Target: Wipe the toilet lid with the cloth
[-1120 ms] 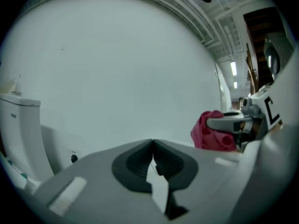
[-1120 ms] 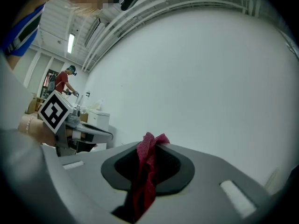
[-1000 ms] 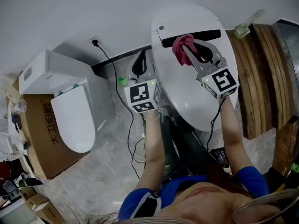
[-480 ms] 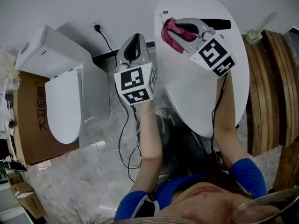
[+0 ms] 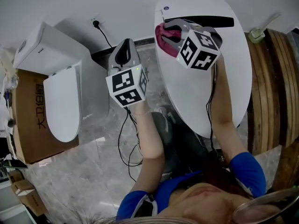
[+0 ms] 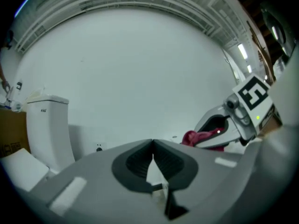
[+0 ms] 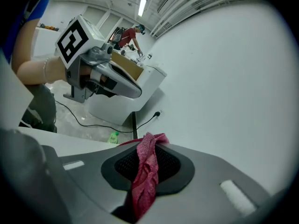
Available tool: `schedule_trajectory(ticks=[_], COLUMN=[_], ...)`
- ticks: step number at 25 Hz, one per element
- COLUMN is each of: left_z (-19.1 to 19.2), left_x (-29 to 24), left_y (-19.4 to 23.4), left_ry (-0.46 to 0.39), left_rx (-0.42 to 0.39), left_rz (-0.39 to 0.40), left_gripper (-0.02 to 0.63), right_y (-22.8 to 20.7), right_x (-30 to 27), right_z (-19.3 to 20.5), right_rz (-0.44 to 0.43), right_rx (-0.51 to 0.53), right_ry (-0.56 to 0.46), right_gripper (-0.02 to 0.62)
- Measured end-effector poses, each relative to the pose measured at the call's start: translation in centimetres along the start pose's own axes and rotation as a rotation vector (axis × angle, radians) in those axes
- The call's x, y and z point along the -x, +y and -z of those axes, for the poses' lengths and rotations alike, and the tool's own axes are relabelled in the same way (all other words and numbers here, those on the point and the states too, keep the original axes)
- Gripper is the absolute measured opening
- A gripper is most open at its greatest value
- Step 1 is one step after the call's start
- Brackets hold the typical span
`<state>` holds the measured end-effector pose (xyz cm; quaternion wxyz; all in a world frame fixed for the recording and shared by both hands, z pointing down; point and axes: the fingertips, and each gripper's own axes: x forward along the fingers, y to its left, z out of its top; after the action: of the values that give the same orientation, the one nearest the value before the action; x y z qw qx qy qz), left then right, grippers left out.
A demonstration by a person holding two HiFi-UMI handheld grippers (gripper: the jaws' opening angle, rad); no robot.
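Observation:
The white toilet lid (image 5: 205, 78) fills the upper right of the head view, closed and oval. My right gripper (image 5: 163, 31) lies over its far left end, shut on a pink-red cloth (image 5: 162, 35) that bunches against the lid near the hinge. The right gripper view has the cloth (image 7: 145, 171) pinched between the jaws and hanging out of them. My left gripper (image 5: 124, 50) hovers to the left of the toilet over the floor, shut with nothing in it. Its own view shows its jaws closed tip to tip (image 6: 152, 143), with the right gripper and cloth (image 6: 198, 137) off to the right.
A second white toilet (image 5: 60, 87) stands at the left on a cardboard box (image 5: 28, 120). A black cable (image 5: 126, 134) runs from a wall socket (image 5: 96, 22) over the marble floor. Stacked wooden rings (image 5: 268, 92) stand at the right. A small green bottle (image 7: 113, 137) lies on the floor.
The right gripper has swept the cloth leftward along the far end of the lid toward its left edge. The left gripper has dropped slightly and stayed shut.

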<state>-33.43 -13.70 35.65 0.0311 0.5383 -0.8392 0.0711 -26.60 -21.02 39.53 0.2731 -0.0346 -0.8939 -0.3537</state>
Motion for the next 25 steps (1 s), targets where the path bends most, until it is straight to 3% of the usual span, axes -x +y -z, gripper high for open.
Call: schedule_trajectory(ticks=[3, 8, 11, 15, 25], left_z=[0.4, -1.3, -0.6, 0.1, 0.4], left_x=[-1.0, -0.6, -0.4, -0.3, -0.7], left_y=[-1.6, -4.1, -4.6, -4.5, -5.9], left_ry=[0.038, -0.023, -0.011, 0.013, 0.023], left_rx=[-0.057, -0.074, -0.117, -0.087, -0.07], left_rz=[0.046, 0.108, 0.126, 0.15, 0.187], left_gripper=[0.003, 0.003, 0.003, 0.003, 0.003], right_y=[0.4, 1.7, 2.7, 3.2, 3.1], right_x=[-1.0, -2.3, -3.6, -4.4, -3.8], right_z=[0.8, 1.8, 2.2, 2.3, 2.8], right_rz=[-0.019, -0.065, -0.074, -0.042, -0.046], right_rx=[0.027, 0.023, 0.066, 0.099, 0.057], right_ry=[0.044, 0.068, 0.119, 0.174, 0.159], right_gripper=[0.061, 0.063, 0.065, 0.062, 0.063])
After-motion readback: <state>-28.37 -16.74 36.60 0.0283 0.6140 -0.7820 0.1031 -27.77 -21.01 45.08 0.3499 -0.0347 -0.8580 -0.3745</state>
